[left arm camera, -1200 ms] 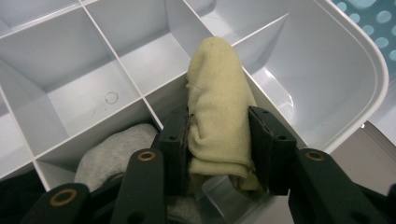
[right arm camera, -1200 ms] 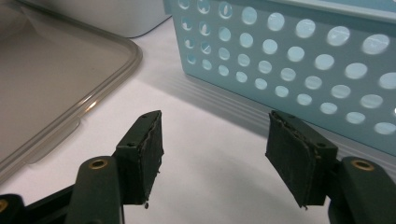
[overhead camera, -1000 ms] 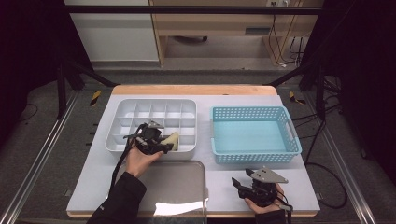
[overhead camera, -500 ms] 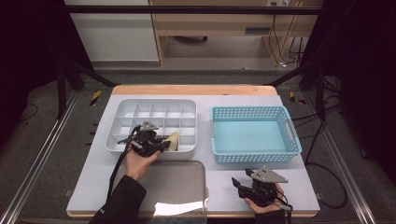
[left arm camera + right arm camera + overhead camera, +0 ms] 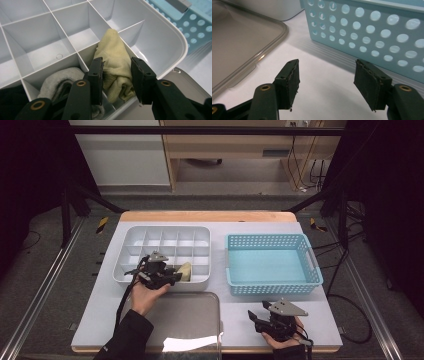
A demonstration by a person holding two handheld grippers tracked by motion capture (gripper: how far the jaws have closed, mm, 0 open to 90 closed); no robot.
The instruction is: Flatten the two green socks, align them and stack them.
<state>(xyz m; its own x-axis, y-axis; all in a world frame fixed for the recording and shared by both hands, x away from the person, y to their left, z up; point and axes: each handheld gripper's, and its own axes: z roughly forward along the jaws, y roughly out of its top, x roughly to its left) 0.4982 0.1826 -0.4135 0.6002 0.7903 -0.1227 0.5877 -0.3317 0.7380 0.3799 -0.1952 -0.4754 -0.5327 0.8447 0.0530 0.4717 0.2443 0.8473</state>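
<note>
A pale yellow sock (image 5: 112, 50) lies bunched in a near-row compartment of the white divided tray (image 5: 175, 42). My left gripper (image 5: 116, 62) stands over it with the sock between its jaws. Those jaws have just been opening, and the pads sit loosely beside the fabric. In the high view the left gripper (image 5: 176, 275) is at the near edge of the tray (image 5: 165, 232), by the yellow sock (image 5: 186, 269). My right gripper (image 5: 255, 320) rests low at the table's near right. Seen in its own view, the right gripper (image 5: 327, 67) is open over bare white tabletop with nothing between its jaws.
A grey sock (image 5: 60, 77) fills the compartment beside the yellow one, and something black (image 5: 10, 100) lies further along. A blue perforated basket (image 5: 272, 240) stands to the right of the tray, close ahead of the right gripper (image 5: 367, 25). A clear lid (image 5: 185, 320) lies near the front edge.
</note>
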